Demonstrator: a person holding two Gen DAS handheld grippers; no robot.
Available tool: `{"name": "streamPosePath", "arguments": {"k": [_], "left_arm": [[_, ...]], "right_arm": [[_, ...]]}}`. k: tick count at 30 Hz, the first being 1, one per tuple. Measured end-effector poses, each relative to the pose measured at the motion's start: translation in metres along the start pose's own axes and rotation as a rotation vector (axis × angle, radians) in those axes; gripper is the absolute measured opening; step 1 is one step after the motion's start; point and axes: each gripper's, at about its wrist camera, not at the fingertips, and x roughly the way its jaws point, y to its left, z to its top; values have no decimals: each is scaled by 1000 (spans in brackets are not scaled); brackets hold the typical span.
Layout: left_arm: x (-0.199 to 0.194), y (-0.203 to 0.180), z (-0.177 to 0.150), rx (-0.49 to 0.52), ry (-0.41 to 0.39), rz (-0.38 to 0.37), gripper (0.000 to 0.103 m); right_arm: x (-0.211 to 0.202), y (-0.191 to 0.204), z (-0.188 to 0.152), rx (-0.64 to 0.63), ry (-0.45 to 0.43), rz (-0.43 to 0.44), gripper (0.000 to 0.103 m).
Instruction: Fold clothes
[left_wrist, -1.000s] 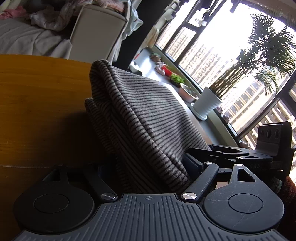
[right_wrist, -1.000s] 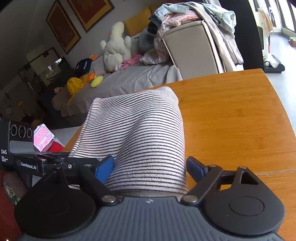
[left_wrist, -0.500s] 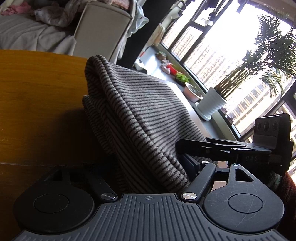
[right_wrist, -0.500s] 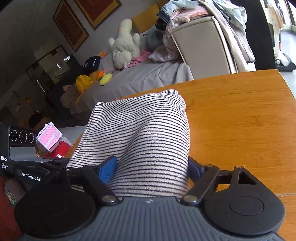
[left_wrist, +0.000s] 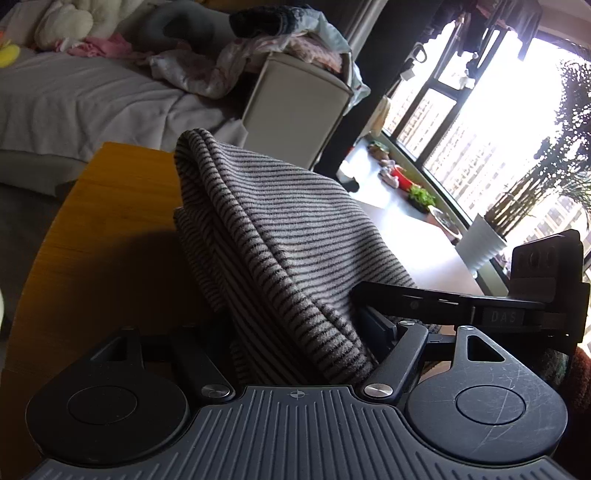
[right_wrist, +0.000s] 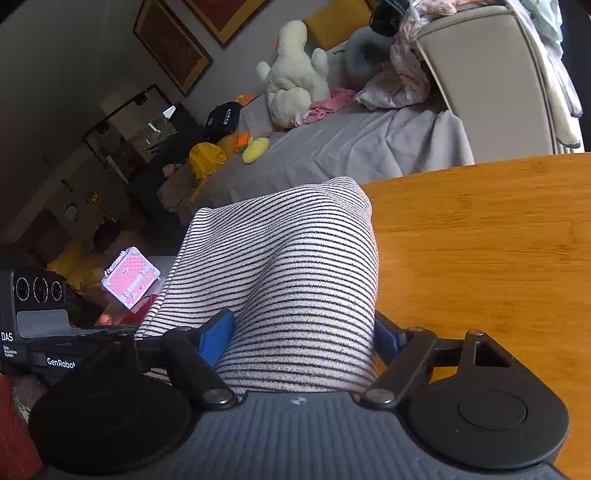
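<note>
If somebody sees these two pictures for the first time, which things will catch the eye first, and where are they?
First comes the striped cloth, bunched between both grippers and rising over the wooden table; the right gripper and left gripper are each shut on it. Next, in the left wrist view, the bright window with a white potted plant on the right. In the right wrist view, a white plush toy sits on the grey bed behind.
</note>
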Motion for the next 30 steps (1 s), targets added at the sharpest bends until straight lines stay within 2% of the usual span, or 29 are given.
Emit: {"name": "streamPosePath", "arguments": {"k": [8,10,12,14,17,18,20,22,25,26,28,30], "left_arm": [[-4,19,7,-31,-27,-4,77],[-9,21,8,-35,-34,-13,77],[-22,24,13,-27,-71,-5,76],[-37,29,22,-25,-124,6,76],[-43,38,41,-46,-174,4,72],[-41,40,47,-49,-178,-4,66],[-32,40,56,-43,-171,-29,60],[-20,39,64,-31,-157,-39,56],[-4,42,72,-16,-136,-11,51],[2,44,75,-21,-129,-2,50],[8,48,80,-40,-121,-3,46],[8,49,86,-43,-134,-23,45]], "right_arm": [[34,9,17,-31,5,-2,83],[31,13,19,-56,-6,-47,86],[16,26,19,-150,-49,-130,87],[-3,50,15,-317,-128,-229,87],[-25,81,5,-445,-222,-218,85],[-33,92,2,-487,-253,-212,77],[-26,108,-15,-570,-225,-187,71],[-19,124,-31,-653,-191,-161,71],[-7,149,-56,-777,-141,-121,71],[3,150,-64,-817,-123,-157,71],[16,150,-73,-859,-134,-227,43],[5,153,-63,-831,-197,-218,28]]}}
